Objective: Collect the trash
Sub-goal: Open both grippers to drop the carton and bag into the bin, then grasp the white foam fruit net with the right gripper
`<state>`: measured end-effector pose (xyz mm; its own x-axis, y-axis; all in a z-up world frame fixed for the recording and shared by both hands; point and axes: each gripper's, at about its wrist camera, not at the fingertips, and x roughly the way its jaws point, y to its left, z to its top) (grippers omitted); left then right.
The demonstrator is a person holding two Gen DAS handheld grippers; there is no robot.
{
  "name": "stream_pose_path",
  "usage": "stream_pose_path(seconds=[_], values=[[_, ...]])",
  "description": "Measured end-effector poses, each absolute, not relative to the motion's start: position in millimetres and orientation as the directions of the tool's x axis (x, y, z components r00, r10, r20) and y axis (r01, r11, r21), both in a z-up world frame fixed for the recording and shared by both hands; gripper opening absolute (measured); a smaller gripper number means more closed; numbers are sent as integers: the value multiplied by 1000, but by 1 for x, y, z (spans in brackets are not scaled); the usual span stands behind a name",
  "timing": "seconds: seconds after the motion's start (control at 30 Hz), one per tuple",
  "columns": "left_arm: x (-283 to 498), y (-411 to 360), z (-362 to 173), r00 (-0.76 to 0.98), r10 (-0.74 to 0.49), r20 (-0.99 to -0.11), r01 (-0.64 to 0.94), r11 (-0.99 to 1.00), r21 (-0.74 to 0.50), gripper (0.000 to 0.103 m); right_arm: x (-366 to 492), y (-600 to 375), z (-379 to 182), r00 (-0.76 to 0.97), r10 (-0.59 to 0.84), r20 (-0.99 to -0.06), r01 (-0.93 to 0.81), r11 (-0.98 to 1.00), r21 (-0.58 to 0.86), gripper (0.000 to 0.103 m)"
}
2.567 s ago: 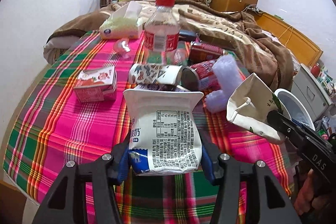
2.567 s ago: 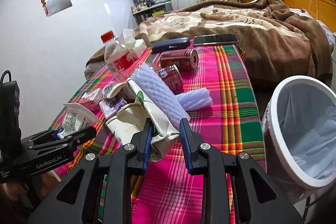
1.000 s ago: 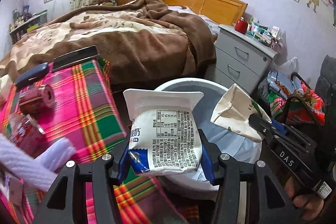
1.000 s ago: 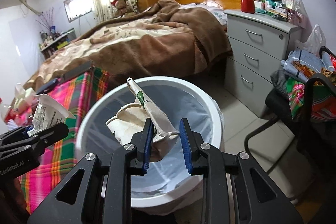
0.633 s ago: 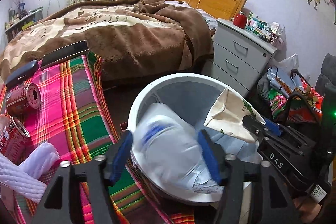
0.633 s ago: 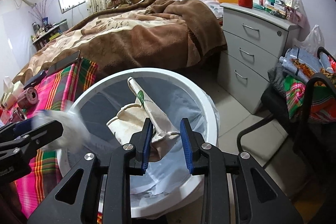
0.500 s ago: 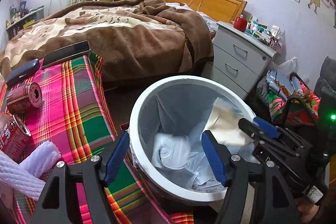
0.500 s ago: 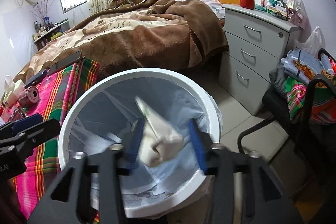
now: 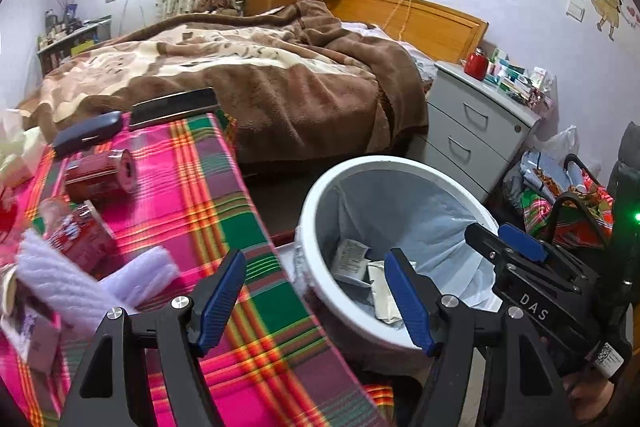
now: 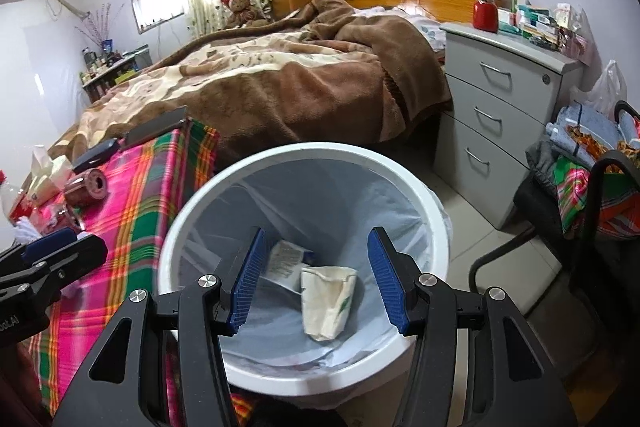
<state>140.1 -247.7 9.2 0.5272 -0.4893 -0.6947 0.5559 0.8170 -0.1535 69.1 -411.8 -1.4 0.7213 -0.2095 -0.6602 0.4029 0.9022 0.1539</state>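
Trash still to collect lies up and to the left of the left gripper [image 9: 316, 297]: a red can [image 9: 100, 173] on its side, long axis running left-right on the plaid cloth [image 9: 208, 195]. Left hand is nearer. Both jaws have just opened and are empty; right gripper [image 10: 316, 279] hangs above the bin [image 10: 200, 195], where carton [image 10: 326, 301] and pouch [image 10: 286, 263] lie.

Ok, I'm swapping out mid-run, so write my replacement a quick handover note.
Left gripper: jaws open, empty, just released.
Right gripper: jaws open, empty, over the bin.
Done: milk pouch and crumpled paper bag lie in the bin's liner.
Left on the plaid cloth: two red cans, white foam sleeves, a small carton, and a bottle partly in view at the edge.
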Motion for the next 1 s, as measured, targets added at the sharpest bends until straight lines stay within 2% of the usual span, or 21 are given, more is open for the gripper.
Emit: stream_pose_path(seconds=[0.63,1.0], values=[[120,-144,28,637,-415,-650,427,892,-151,71,83,-337,17,805,-73,-589,209,964,166,55],[129,-47,25,710,-284,-645,245,958,-151,71,106,-291,11,798,65,-599,56,982,182,55]])
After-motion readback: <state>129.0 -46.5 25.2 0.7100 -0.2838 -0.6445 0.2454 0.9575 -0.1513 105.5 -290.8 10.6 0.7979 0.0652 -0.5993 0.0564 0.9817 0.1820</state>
